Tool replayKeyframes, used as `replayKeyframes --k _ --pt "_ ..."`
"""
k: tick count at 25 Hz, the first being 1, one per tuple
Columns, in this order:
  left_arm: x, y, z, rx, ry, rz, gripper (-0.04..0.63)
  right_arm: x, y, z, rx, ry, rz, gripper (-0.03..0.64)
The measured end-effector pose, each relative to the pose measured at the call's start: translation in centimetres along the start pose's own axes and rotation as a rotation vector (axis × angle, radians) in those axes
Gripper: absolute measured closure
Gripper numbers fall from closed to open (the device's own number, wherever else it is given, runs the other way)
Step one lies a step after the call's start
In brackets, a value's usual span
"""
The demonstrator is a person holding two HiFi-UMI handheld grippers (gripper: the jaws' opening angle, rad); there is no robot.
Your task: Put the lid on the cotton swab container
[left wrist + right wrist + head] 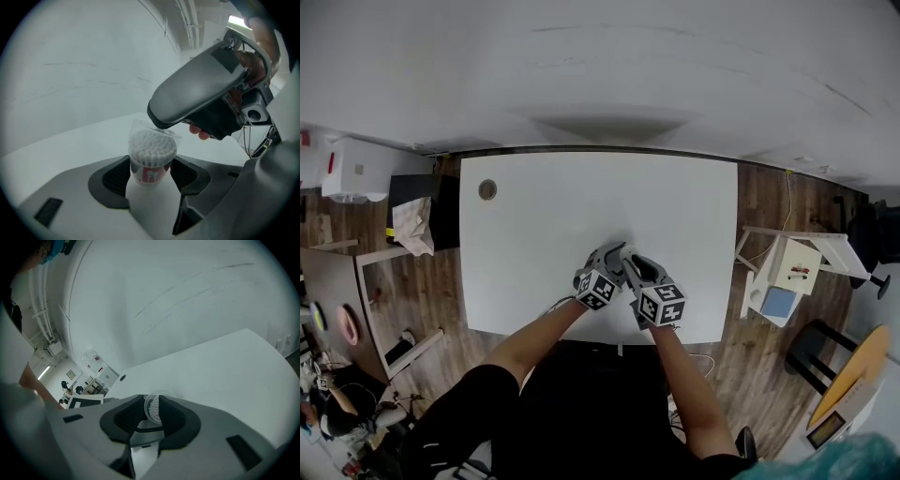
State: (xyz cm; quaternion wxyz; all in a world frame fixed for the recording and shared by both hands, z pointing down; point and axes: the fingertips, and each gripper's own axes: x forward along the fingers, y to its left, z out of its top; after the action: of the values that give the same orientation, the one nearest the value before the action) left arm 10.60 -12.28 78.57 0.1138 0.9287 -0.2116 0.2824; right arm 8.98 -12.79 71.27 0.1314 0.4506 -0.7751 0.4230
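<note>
Over a white rectangular table [581, 216] on brown wooden flooring [422, 291], beside a pale wall, two grippers meet. One clear round plastic container packed with white cotton swabs [151, 159] stands clamped between the jaws of the left gripper [150, 174]. One transparent round lid [152, 406], pinched by the right gripper [151, 417], sits tilted at the container's mouth.

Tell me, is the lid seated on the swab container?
Not seated: the clear lid appears tilted over the container, pinched in the right gripper.
</note>
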Motion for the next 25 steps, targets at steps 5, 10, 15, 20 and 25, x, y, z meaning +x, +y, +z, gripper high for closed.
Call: replayKeyframes --k 5,10,15,20,25 --pt "0.0 0.0 0.0 0.002 -0.001 -0.003 0.322 0.6 -0.2 -0.1 -0.089 0.028 -0.019 0.508" --pt "0.0 0.0 0.0 0.002 0.0 -0.003 0.322 0.9 -0.4 -0.1 -0.215 0.059 -0.087 0.543" --pt "0.0 0.0 0.0 0.003 0.0 -0.003 0.322 1.2 0.0 -0.4 -0.319 0.108 -0.088 0.541" --pt "0.0 0.1 0.0 0.004 0.002 -0.003 0.322 1.5 0.1 -0.6 -0.469 0.106 -0.136 0.54" --pt "-0.1 -0.1 0.0 -0.019 0.003 -0.051 0.322 1.3 0.1 -0.7 -0.439 0.063 -0.156 0.538"
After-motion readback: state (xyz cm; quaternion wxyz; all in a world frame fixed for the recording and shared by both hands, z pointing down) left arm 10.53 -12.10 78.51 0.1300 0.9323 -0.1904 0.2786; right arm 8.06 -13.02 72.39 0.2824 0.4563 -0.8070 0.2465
